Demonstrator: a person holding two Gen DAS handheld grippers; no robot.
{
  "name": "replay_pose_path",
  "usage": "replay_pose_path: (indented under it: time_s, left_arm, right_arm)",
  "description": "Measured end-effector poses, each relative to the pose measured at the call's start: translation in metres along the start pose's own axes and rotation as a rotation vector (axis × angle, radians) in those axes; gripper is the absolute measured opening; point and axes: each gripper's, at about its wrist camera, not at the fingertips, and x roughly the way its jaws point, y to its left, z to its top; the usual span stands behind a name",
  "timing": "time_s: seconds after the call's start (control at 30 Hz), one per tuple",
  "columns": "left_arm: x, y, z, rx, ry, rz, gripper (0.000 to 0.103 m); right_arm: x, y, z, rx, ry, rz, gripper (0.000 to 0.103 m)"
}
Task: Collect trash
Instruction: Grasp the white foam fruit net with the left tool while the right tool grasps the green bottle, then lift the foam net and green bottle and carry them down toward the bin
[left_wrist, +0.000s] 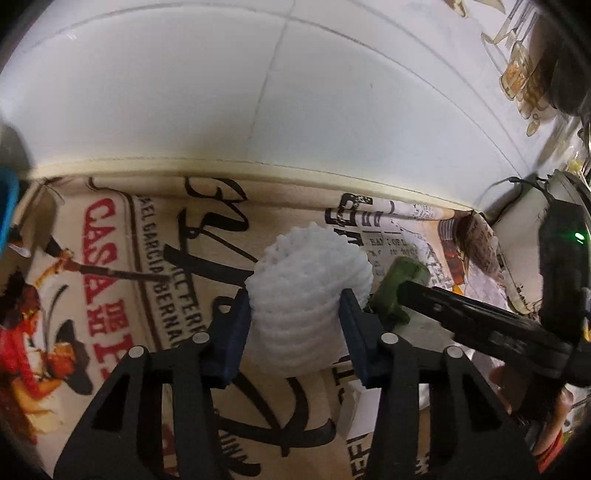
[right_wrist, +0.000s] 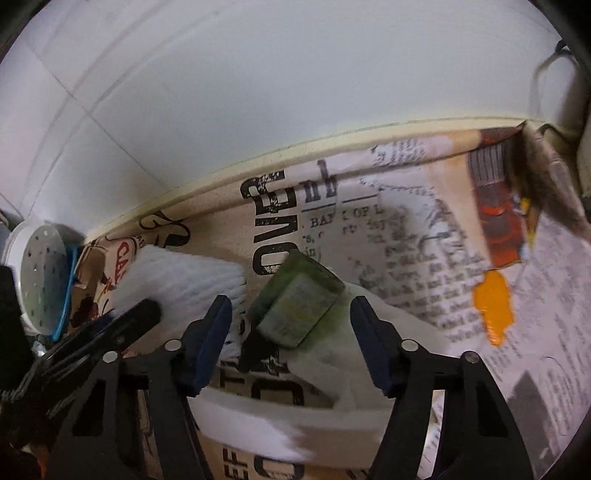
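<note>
The left gripper (left_wrist: 295, 317) pinches a white foam net (left_wrist: 308, 291) between its jaws; the right gripper (right_wrist: 291, 332) has jaws spread around a green sponge (right_wrist: 299, 306) on the tabletop (right_wrist: 424, 236).

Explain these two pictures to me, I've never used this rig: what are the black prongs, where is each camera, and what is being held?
No robot arm here: a person holds a two-finger gripper in each hand, with a fisheye camera looking along its fingers. The left camera shows the left gripper shut on a white foam net sleeve. The right camera shows the right gripper open, its fingers on either side of a small green block without touching it. The block lies on white paper. Everything sits on a printed tablecloth against a white tiled wall. A white perforated lid lies at far left.
</note>
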Motion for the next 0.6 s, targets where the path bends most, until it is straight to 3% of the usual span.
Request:
replay_pose_path:
  time_s: [0.13, 0.2, 0.33, 0.4, 0.6]
  left_arm:
    - [-0.012, 0.001, 0.001, 0.021, -0.023, 0.036, 0.047]
    - [-0.021, 0.002, 0.0, 0.03, -0.038, 0.053, 0.047]
    - [-0.033, 0.001, -0.002, 0.034, -0.053, 0.065, 0.047]
    - [-0.041, -0.002, -0.004, 0.04, -0.067, 0.071, 0.047]
    - [-0.067, -0.017, -0.013, 0.062, -0.114, 0.083, 0.047]
  right_arm:
    - [0.009, 0.006, 0.0, -0.002, 0.02, 0.033, 0.047]
    - [0.01, 0.009, 0.0, -0.012, 0.02, 0.056, 0.033]
    - [0.005, 0.018, -0.005, -0.053, 0.013, 0.047, 0.031]
    - [-0.001, 0.019, -0.008, -0.059, 0.018, 0.069, 0.002]
    - [-0.029, 0.019, -0.021, -0.108, -0.012, 0.044, 0.003]
